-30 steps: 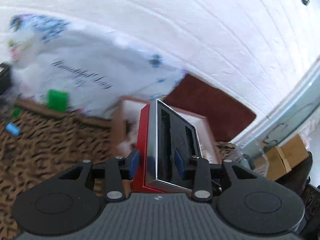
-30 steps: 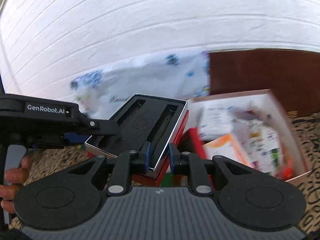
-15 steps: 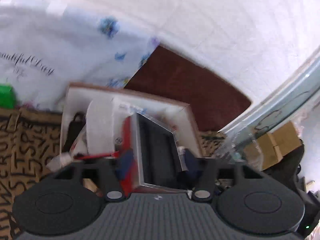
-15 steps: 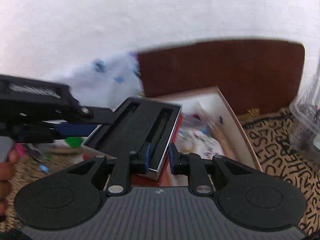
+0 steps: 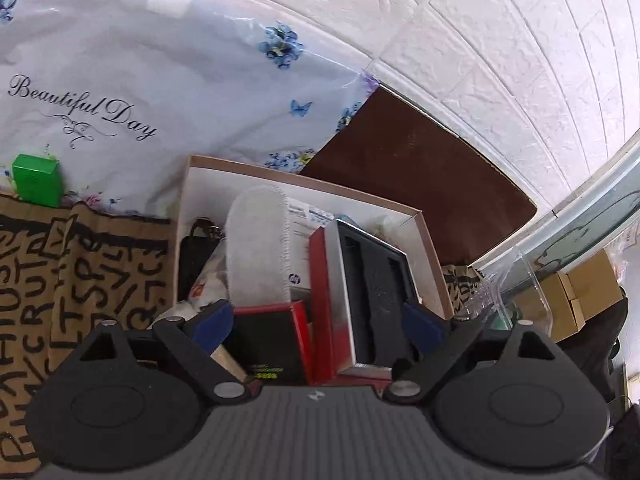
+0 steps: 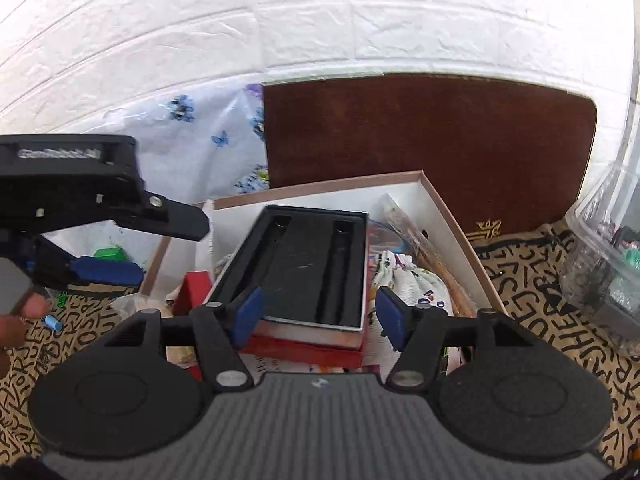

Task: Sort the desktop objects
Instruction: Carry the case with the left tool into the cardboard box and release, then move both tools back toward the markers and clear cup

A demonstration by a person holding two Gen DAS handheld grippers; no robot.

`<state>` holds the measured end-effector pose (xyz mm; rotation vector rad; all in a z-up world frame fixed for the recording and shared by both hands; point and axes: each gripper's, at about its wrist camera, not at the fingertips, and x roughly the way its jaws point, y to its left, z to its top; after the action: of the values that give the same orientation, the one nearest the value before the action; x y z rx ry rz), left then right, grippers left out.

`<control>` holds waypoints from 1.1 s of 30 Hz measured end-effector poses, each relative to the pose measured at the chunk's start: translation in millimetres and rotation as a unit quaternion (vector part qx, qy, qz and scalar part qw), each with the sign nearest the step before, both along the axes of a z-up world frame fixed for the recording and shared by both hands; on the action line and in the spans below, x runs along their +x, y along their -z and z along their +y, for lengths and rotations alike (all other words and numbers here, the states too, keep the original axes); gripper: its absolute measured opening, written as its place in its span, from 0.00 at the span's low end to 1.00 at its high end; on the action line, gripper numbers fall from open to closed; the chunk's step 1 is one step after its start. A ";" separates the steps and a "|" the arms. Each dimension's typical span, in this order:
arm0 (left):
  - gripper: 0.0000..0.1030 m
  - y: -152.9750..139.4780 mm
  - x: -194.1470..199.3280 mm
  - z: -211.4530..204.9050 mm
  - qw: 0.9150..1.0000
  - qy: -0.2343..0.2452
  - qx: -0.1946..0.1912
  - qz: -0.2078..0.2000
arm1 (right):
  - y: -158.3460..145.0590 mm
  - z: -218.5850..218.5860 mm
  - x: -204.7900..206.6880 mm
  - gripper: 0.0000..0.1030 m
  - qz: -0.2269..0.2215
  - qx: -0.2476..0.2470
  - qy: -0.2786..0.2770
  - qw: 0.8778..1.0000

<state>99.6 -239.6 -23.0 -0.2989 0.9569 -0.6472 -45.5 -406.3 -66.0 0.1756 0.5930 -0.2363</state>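
A white brick-pattern wall (image 6: 320,20) backs a surface covered in a tan cloth printed with black letters (image 5: 80,280). Against the wall lean a white floral bag lettered "Beautiful Day" (image 5: 140,80) and a dark brown board (image 6: 432,132).

Ahead of both tools sits a white-lined cardboard box (image 6: 448,216), crowded with items. Lying in it, on top of the pile, is the red case with a silver rim and black slotted insert (image 6: 308,264), its open face up.

The left tool (image 5: 316,322) has its blue-padded fingers (image 5: 212,320) spread wide apart, gripping nothing; the red case (image 5: 368,288) lies just ahead of it, between the two fingers' lines and nearer the right one. Beside the case, towards the left finger, are a smaller red-edged black box (image 5: 268,340) and a white fuzzy oval pad (image 5: 256,248) standing on end, with a white printed carton (image 5: 304,232) behind.

The right tool (image 6: 320,320) is also spread apart, one pad (image 6: 248,316) on each side of the case's near end; whether the pads touch it cannot be told. Left of this tool, the left tool (image 6: 108,240) shows from the side.

A green box (image 5: 36,180) stands well off to the left tool's left, by the bag. A clear plastic container (image 6: 604,264) sits to the right tool's right.
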 end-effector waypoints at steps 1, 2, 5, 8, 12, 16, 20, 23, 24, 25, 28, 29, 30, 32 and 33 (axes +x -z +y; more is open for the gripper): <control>0.93 -0.1 -1.0 1.9 1.000 -0.002 0.000 0.000 | -1.6 3.5 -3.2 0.60 -0.002 -0.004 -0.002 1.000; 0.93 -0.1 -2.0 4.4 1.000 -0.006 0.000 0.000 | -2.7 7.0 -5.9 0.59 -0.002 -0.008 -0.004 1.000; 0.94 -0.5 -4.3 9.4 1.000 -0.012 0.002 0.004 | -0.7 13.2 -7.7 0.59 0.004 -0.006 -0.017 1.000; 0.94 -2.6 -8.5 12.9 1.000 -0.014 0.007 0.000 | 6.5 14.6 0.2 0.59 0.021 -0.018 -0.012 1.000; 0.95 -8.0 -14.4 16.2 1.000 -0.013 0.017 -0.009 | 16.0 3.9 17.1 0.59 0.044 -0.018 0.024 0.999; 0.95 -13.1 -18.1 22.9 0.999 -0.022 0.029 -0.023 | 7.9 6.0 13.0 0.61 0.025 -0.003 0.016 1.000; 0.95 -15.7 -23.7 28.4 0.998 -0.032 0.038 -0.023 | -0.4 18.9 0.2 0.79 0.014 -0.003 0.004 1.000; 0.95 -17.2 -31.1 31.7 0.998 -0.032 0.050 -0.031 | -5.4 29.8 -6.3 0.83 0.014 0.005 -0.009 1.000; 0.95 -17.3 -33.3 33.4 0.998 -0.032 0.052 -0.032 | -6.9 33.9 -7.9 0.85 0.014 0.007 -0.013 1.000; 0.95 -17.1 -34.9 35.3 0.997 -0.034 0.053 -0.033 | -8.0 38.7 -9.6 0.86 0.014 0.007 -0.018 1.000; 0.95 -15.6 -40.7 46.9 0.997 -0.043 0.057 -0.029 | -10.8 53.7 -12.9 0.86 0.017 0.007 -0.029 0.999; 0.95 -14.5 -43.0 52.8 0.997 -0.048 0.056 -0.027 | -11.5 58.8 -13.8 0.86 0.019 0.008 -0.034 0.999; 0.95 -13.4 -45.7 58.9 0.997 -0.051 0.055 -0.024 | -12.2 64.5 -14.3 0.87 0.021 0.010 -0.040 0.999; 0.95 -9.5 -50.9 74.6 0.996 -0.062 0.056 -0.018 | -12.6 77.3 -15.9 0.88 0.025 0.013 -0.059 0.998; 0.95 -7.1 -53.8 83.3 0.996 -0.071 0.057 -0.014 | -12.4 84.9 -16.5 0.91 0.027 0.013 -0.072 0.997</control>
<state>45.8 -156.3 -16.0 -0.2535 0.9328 -0.4652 -62.1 -321.4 -53.7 0.1510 0.6594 -0.0949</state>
